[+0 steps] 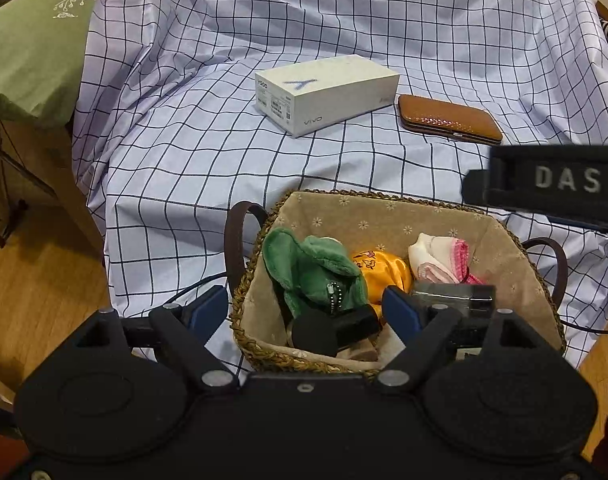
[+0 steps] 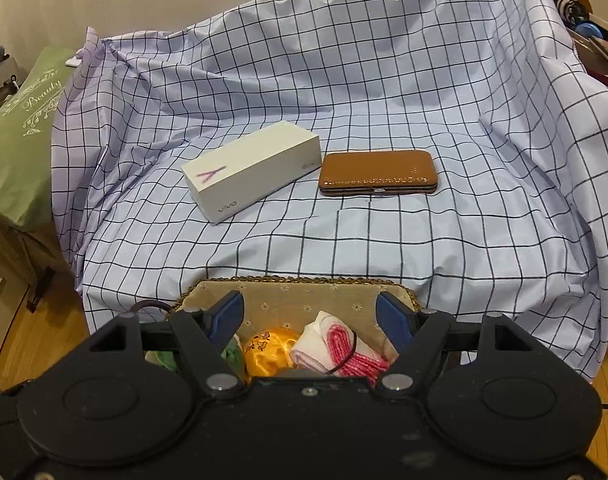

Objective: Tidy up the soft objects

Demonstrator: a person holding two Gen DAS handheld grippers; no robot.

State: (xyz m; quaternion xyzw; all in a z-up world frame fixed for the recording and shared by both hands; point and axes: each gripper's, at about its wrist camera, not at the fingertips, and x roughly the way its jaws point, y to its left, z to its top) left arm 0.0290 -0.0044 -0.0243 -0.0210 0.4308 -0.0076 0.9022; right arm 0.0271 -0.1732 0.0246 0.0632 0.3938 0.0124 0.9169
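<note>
both grippers hang open over the basket (image 1: 384,216), nothing between the fingers: the left gripper (image 1: 308,312) straddles its near-left rim, the right gripper (image 2: 310,316) its middle. inside lie a green plush (image 1: 312,268), an orange pouch (image 1: 384,270) and a pink-white cloth (image 1: 440,260). a white box (image 2: 251,170) and brown case (image 2: 378,172) sit beyond on the checked sheet (image 2: 384,80).
</note>
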